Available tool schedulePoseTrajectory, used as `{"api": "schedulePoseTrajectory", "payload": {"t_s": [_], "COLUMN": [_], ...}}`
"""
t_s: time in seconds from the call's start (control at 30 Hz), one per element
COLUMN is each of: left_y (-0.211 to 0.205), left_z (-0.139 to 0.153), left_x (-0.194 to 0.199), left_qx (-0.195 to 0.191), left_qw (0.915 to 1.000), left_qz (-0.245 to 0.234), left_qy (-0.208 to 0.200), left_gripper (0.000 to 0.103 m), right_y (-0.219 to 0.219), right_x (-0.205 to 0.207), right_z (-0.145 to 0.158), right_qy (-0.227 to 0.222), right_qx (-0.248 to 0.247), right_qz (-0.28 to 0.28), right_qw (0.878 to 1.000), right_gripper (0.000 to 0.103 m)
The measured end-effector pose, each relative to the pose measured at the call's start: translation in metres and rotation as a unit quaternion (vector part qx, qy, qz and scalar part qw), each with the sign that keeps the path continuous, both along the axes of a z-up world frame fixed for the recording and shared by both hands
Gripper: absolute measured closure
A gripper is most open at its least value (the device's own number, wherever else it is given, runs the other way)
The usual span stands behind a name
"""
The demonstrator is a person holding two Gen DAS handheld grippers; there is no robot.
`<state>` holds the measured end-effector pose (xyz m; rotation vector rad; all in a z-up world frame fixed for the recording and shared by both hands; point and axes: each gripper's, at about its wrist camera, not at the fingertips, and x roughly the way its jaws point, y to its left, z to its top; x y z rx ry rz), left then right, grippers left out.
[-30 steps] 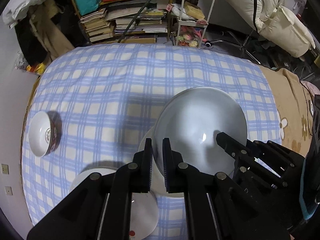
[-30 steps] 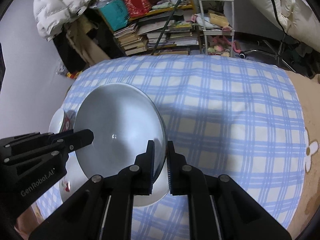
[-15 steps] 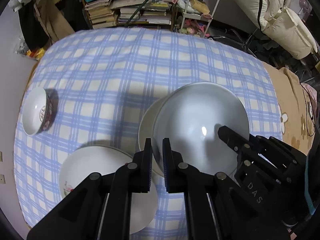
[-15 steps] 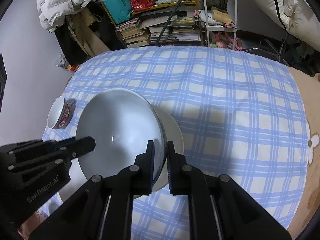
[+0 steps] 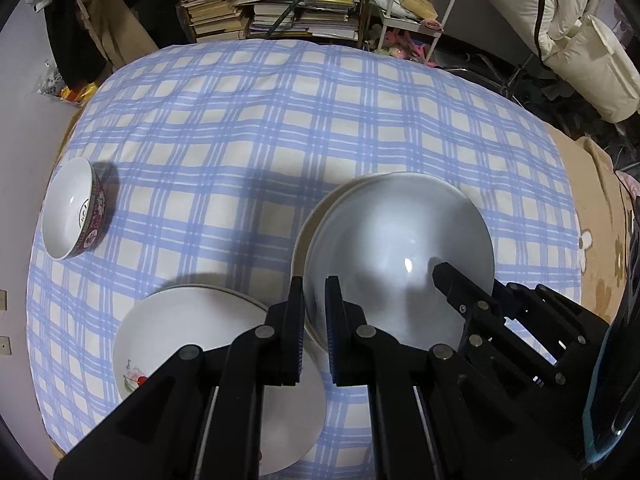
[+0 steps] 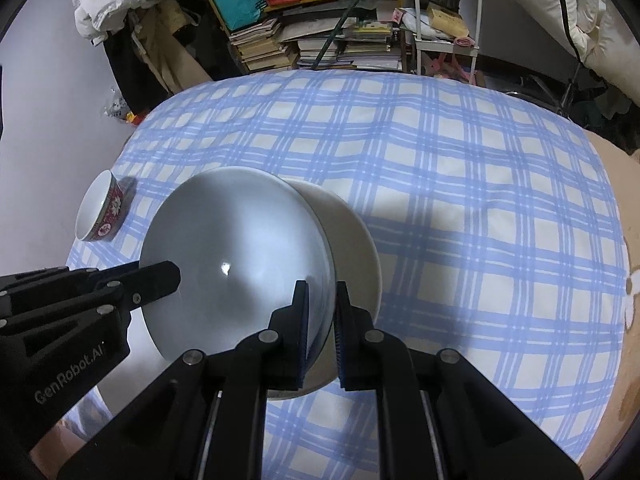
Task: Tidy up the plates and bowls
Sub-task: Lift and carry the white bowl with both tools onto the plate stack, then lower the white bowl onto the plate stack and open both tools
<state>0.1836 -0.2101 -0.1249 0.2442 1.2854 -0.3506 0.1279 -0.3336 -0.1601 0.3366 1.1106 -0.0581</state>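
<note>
Large white bowl [image 5: 396, 264]: held by both grippers at once, over the middle of the checked cloth toward its near edge, tilted a little; its glazed inside catches a small highlight.
Left gripper [image 5: 314, 312]: jaws nearly closed, pinching the bowl's near-left rim, one finger inside the wall and one outside.
Right gripper [image 6: 320, 320]: jaws nearly closed on the bowl's near-right rim, again with the wall between the two fingers; in the left wrist view its fingers reach over the bowl's right side.
White plate under the bowl [image 6: 352, 240]: lies on the cloth directly below the bowl and shows as a crescent past the bowl's far and right side; whether the bowl's foot touches it cannot be told.
Second plate [image 5: 200, 344]: white with a small red and green motif near its rim, lying on the cloth just left of the bowl, close to the near edge, partly hidden by the left gripper.
Small bowl [image 5: 76, 216]: white inside, dark red patterned outside, upright near the cloth's left edge, well apart from the plates.
Checked cloth [image 5: 280, 120]: blue and cream, carrying all the dishes; its far half is bare.
Behind the far edge: stacked books [image 6: 320, 44] on shelves and a white metal cart [image 5: 416, 12].
</note>
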Motion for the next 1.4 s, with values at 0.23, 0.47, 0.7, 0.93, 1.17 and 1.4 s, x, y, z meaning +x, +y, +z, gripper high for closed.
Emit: {"api": "schedulePoseTrajectory", "payload": {"t_s": [0.23,0.47,0.7,0.93,1.17,1.4], "left_y": [-0.002,-0.001,0.000,0.006,0.021,0.058], "left_z": [-0.006,-0.013,-0.013,-0.005,0.008,0.020], "left_x": [0.002,0.004,0.004,0.003,0.003,0.014], "left_qx": [0.005,-0.002,0.003,0.006,0.008,0.018], "left_qw": [1.0000,0.9997,0.9999,1.0000,0.9997,0.9984], "left_qz": [-0.002,0.003,0.002,0.006,0.018,0.042], "left_qy": [0.008,0.023,0.016,0.003,-0.015,-0.032], "left_gripper": [0.094,0.094,0.094,0.094,0.092,0.088], "right_y": [0.000,-0.002,-0.001,-0.011,-0.013,-0.004], "right_x": [0.002,0.004,0.006,0.003,0.001,0.009], "right_z": [-0.004,-0.006,-0.005,0.004,0.012,0.028], "right_qy": [0.005,0.013,0.006,-0.015,-0.026,-0.045], "right_qx": [-0.010,-0.010,-0.027,-0.015,0.003,0.026], "right_qz": [0.002,0.007,0.024,0.008,0.004,0.013], "right_qw": [1.000,1.000,0.999,1.000,1.000,0.999], "right_gripper": [0.090,0.090,0.087,0.086,0.072,0.049]}}
